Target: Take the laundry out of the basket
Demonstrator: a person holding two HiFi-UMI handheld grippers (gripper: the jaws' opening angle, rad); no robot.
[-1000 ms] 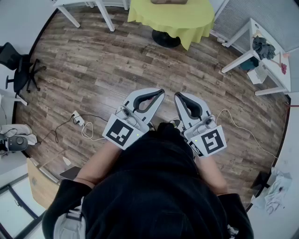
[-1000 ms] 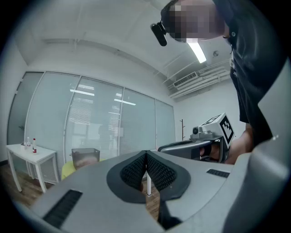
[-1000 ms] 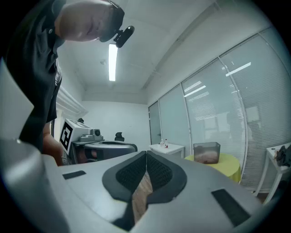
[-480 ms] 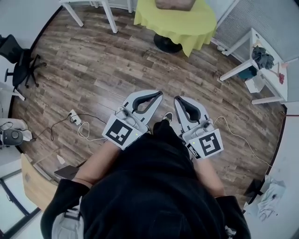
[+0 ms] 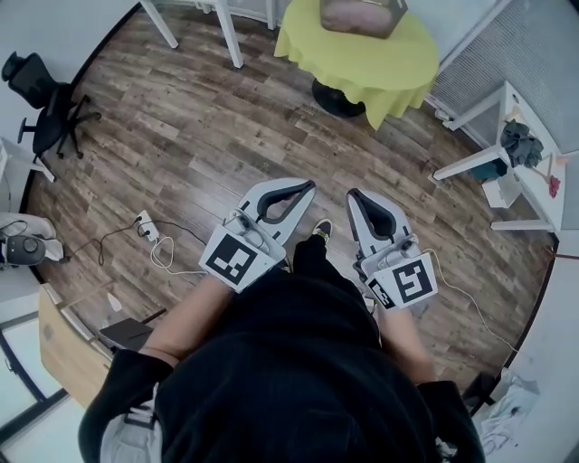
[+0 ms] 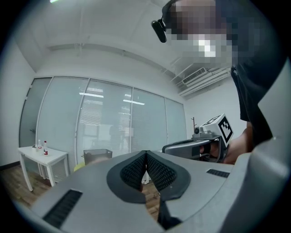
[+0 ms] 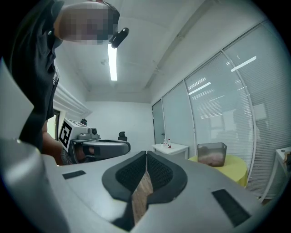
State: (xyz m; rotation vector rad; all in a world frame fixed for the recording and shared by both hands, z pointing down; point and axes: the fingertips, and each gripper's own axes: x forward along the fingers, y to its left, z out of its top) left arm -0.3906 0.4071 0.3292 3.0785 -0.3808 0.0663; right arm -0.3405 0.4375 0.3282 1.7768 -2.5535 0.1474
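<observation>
both the left gripper (image 5: 310,186) and right gripper (image 5: 354,193) had jaws pressed together on nothing, well apart from the basket (image 5: 391,20) of laundry (image 5: 348,13) on the yellow table (image 5: 398,68), so i judged it the approach step, with closing in and parting the jaws to come.

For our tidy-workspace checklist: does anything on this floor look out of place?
Yes. A power strip with loose cables sprawls across the wooden floor at the head view's left, away from any wall. It looks like a possible trip hazard.

No legible txt, nos. or brands anywhere; cube markers (image 5: 237,260) are just patterns.
</observation>
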